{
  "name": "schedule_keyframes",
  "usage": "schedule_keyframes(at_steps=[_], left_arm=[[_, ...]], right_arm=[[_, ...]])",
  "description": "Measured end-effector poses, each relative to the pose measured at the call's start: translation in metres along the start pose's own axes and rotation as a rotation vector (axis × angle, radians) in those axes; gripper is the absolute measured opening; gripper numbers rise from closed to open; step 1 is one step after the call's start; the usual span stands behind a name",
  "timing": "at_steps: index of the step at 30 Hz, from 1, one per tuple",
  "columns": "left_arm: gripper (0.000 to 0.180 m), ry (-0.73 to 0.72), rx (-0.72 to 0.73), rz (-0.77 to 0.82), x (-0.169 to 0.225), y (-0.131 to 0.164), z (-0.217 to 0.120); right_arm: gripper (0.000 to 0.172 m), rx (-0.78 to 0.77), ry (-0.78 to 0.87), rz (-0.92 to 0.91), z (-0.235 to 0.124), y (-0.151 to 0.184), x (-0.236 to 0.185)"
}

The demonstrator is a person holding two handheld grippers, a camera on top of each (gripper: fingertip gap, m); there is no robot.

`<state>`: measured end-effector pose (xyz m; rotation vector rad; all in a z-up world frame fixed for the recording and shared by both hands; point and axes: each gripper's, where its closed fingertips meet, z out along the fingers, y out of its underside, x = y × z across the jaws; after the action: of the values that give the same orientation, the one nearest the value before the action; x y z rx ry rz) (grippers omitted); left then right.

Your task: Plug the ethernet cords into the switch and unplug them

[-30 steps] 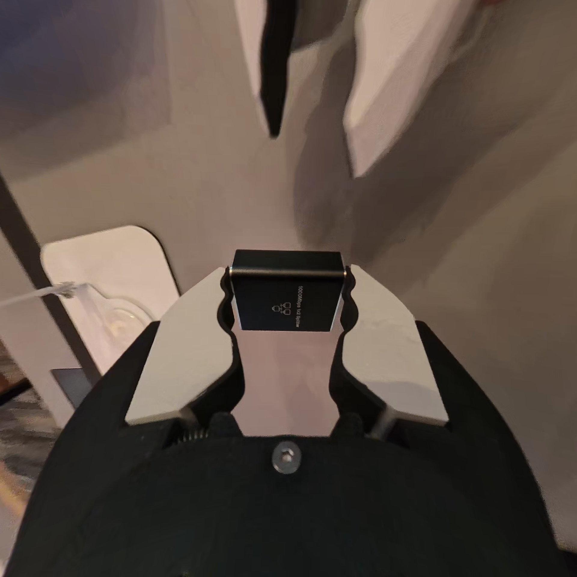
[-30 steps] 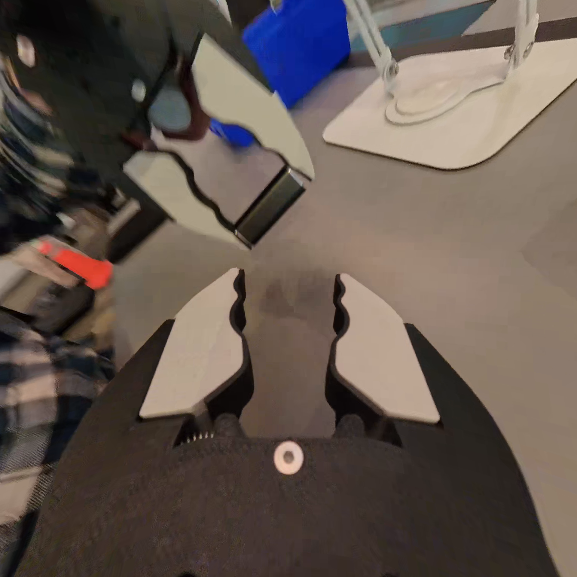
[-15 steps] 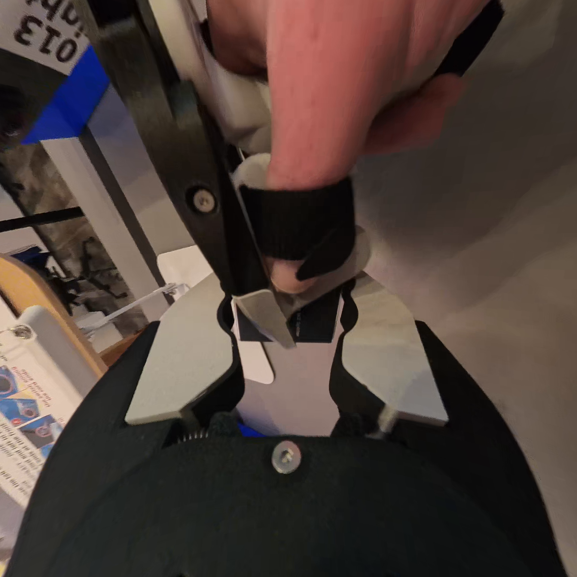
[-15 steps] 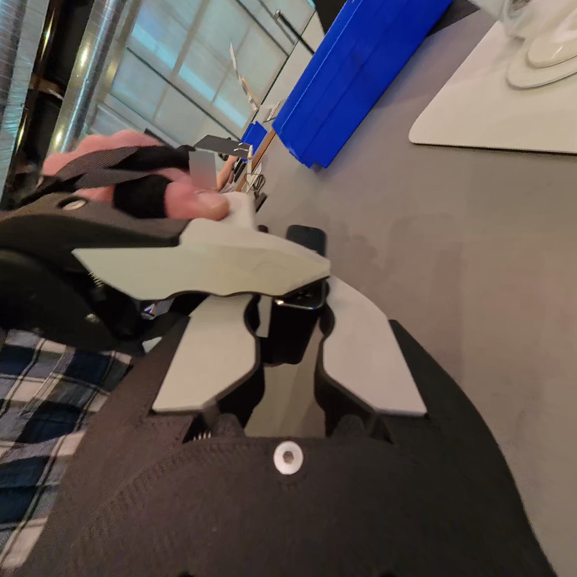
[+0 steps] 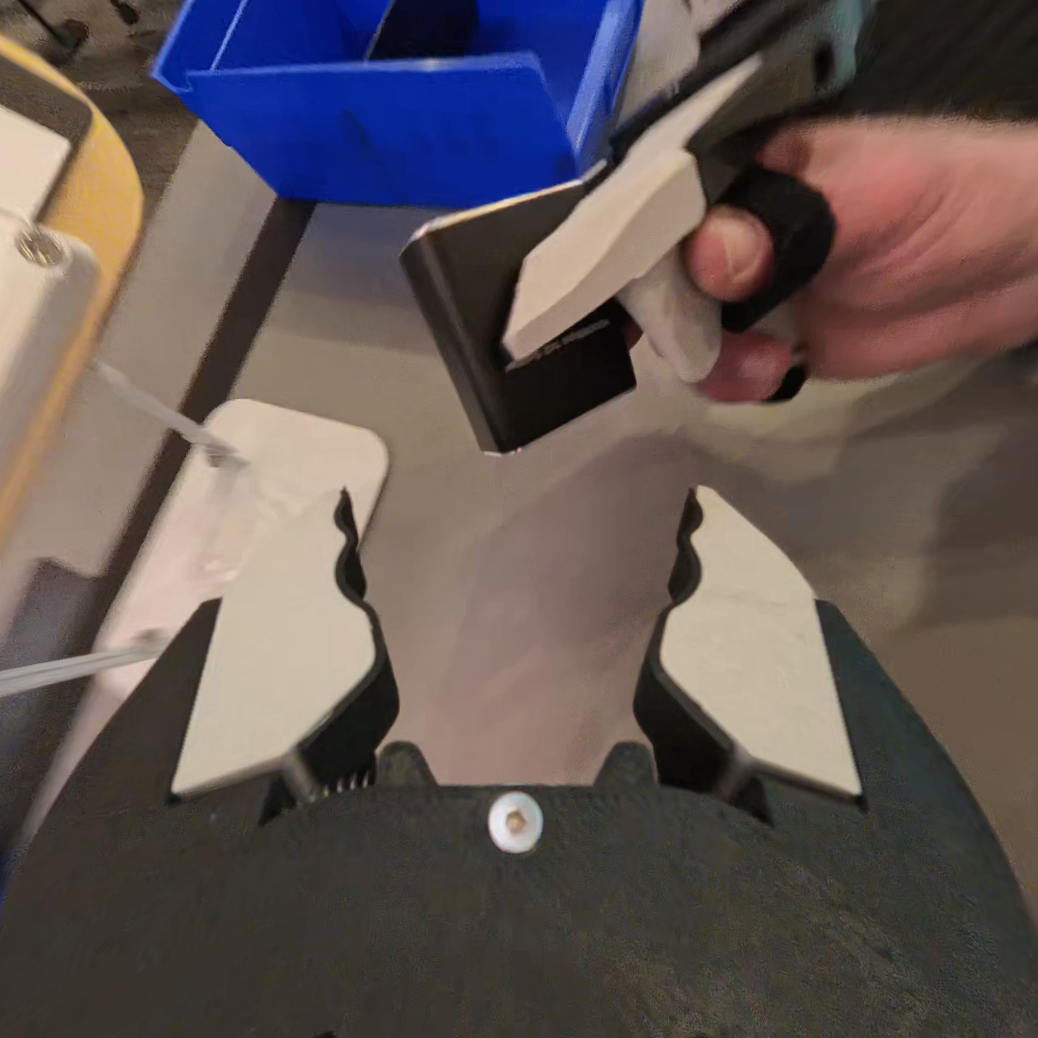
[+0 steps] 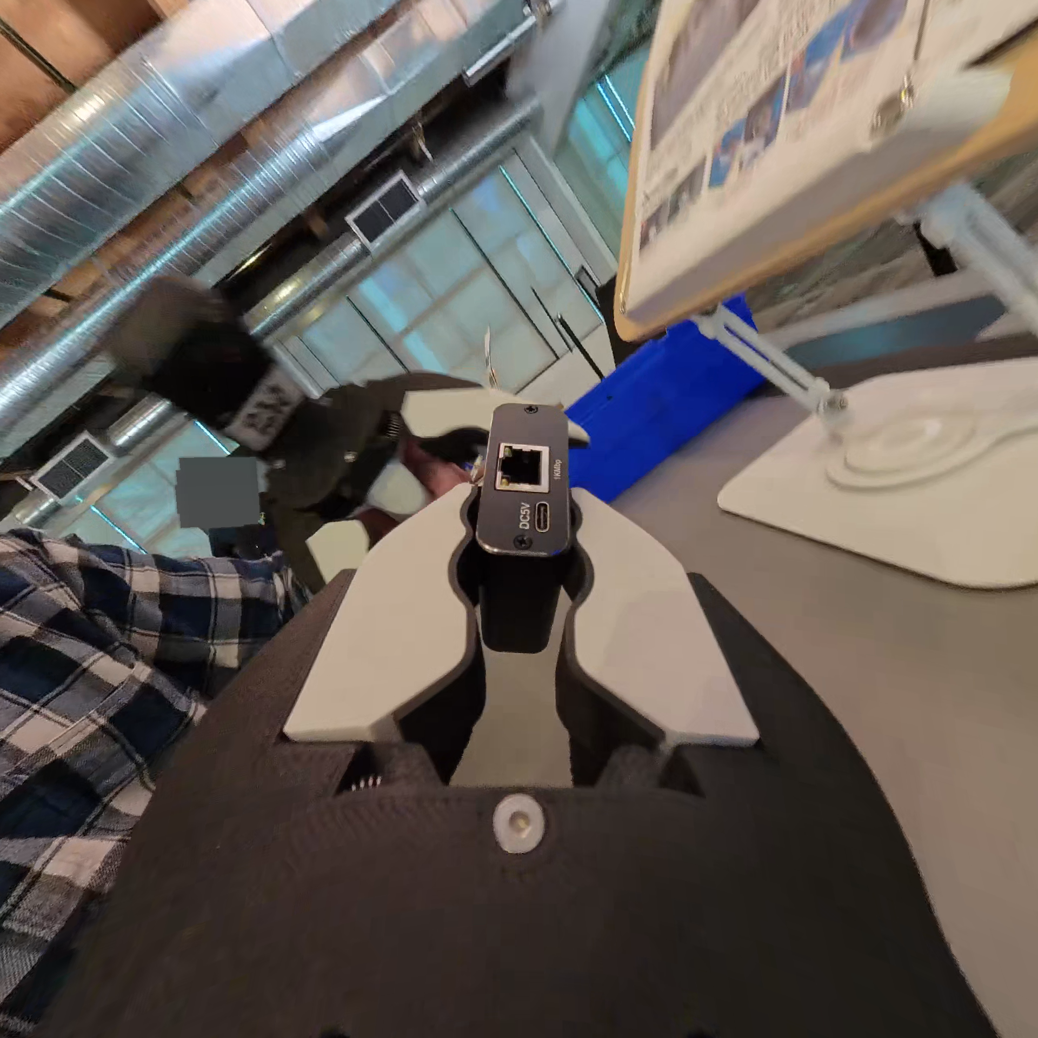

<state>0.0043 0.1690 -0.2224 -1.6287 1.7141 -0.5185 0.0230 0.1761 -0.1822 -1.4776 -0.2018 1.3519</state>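
The switch (image 6: 528, 427) is a small black box. My right gripper (image 6: 522, 494) is shut on its sides, with both pads pressed against it. The end face with one network port and a small power port points away from me. In the left wrist view the switch (image 5: 477, 314) hangs above the grey table (image 5: 505, 618), with a right gripper finger (image 5: 606, 264) lying across it and a hand behind. My left gripper (image 5: 518, 494) is wide open and empty, just below the switch. It also shows behind the switch in the right wrist view (image 6: 393, 472). I cannot make out any ethernet cord.
A blue bin (image 5: 393, 112) stands at the table's far side. A white stand base (image 5: 292, 449) lies to the left, and it also shows in the right wrist view (image 6: 898, 494). The stand carries a board with a printed sheet (image 6: 786, 140). A plaid sleeve (image 6: 84, 646) is close by. One gripper's finger ends stand about 4 cm off the other's.
The switch went from my left gripper to my right. The right pads came together on it while the left still held it. Then the left opened wide and drew back.
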Motion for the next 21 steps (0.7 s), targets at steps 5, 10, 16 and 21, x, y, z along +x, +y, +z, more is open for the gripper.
schedule_keyframes(at_steps=[5,10,16,21], left_arm=[[0.076,0.405,0.317,-0.355,0.033,-0.031,-0.001],[0.040,0.560,0.502,-0.395,0.044,-0.054,-0.015],[0.024,0.640,0.481,-0.393,0.044,-0.053,-0.022],[0.024,0.646,0.307,-0.189,0.046,-0.035,-0.028]], right_arm=[[0.027,0.068,-0.127,-0.062,0.001,-0.008,-0.028],[0.027,0.080,-0.193,-0.155,0.001,-0.008,-0.048],[0.026,0.053,-0.216,-0.187,0.003,-0.004,-0.054],[0.046,-0.116,-0.160,-0.305,-0.001,0.004,-0.049]])
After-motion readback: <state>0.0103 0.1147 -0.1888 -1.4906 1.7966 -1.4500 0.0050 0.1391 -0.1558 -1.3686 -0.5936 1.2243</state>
